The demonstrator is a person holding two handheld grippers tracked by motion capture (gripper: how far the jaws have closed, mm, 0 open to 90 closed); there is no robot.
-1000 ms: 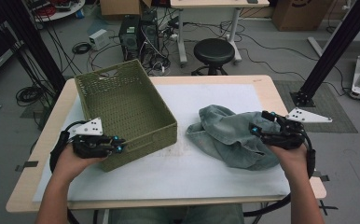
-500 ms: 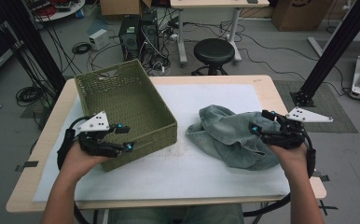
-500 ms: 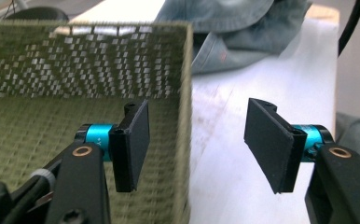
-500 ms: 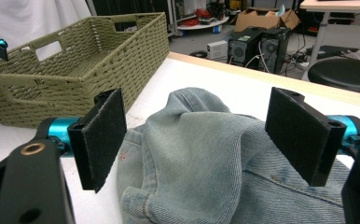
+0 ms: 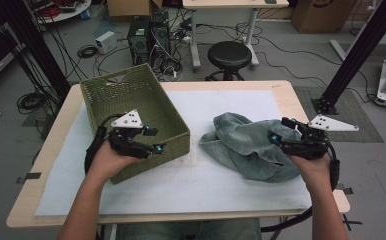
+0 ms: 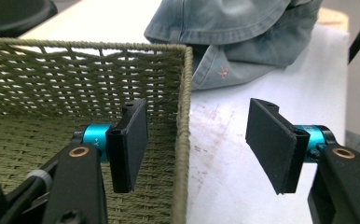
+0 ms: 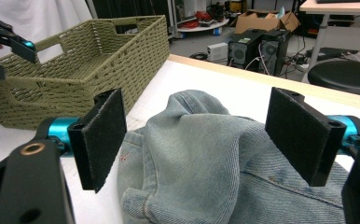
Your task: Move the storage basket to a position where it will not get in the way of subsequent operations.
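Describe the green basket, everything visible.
The green basket is a rectangular, open-topped bin of olive woven cord with see-through mesh walls and a handle slot in its far end wall. It stands upright and empty at the left of the white table cover, turned at an angle. The left tool is open and straddles its near right wall, one jaw inside, one outside. The denim garment lies apart to its right.

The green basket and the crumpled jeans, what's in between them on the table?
Nothing but a bare strip of white table cover, a bit smudged, separates the green woven basket from the denim garment. The high view shows it.
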